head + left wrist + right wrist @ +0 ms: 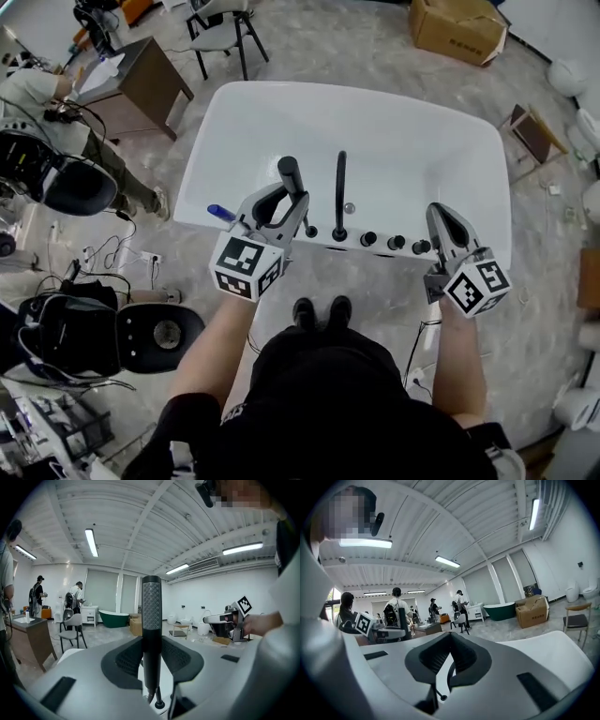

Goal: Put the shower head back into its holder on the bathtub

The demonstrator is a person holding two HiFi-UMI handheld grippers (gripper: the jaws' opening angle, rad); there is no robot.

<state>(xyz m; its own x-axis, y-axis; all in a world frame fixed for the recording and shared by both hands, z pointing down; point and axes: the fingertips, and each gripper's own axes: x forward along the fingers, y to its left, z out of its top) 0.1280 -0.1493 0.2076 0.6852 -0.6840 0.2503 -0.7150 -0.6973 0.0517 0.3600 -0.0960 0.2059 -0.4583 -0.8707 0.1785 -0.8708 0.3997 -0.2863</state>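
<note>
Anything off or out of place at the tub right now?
Only the shower head: it's off the bathtub deck, clamped upright in the left gripper over the near rim. The right gripper is shut and empty. No spill or damage visible.

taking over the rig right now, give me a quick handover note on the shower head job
Left gripper: shut on the black stick-shaped shower head, which stands upright between its jaws over the near rim of the white bathtub.
Right gripper: shut, empty, above the rim further right.
The black curved spout and a row of small black fittings sit on that near rim. The holder is probably among them, but I can't tell which it is.
Done: the shower head is gripped.
Left: it does not look seated yet, so lower it into its holder, then release.
</note>
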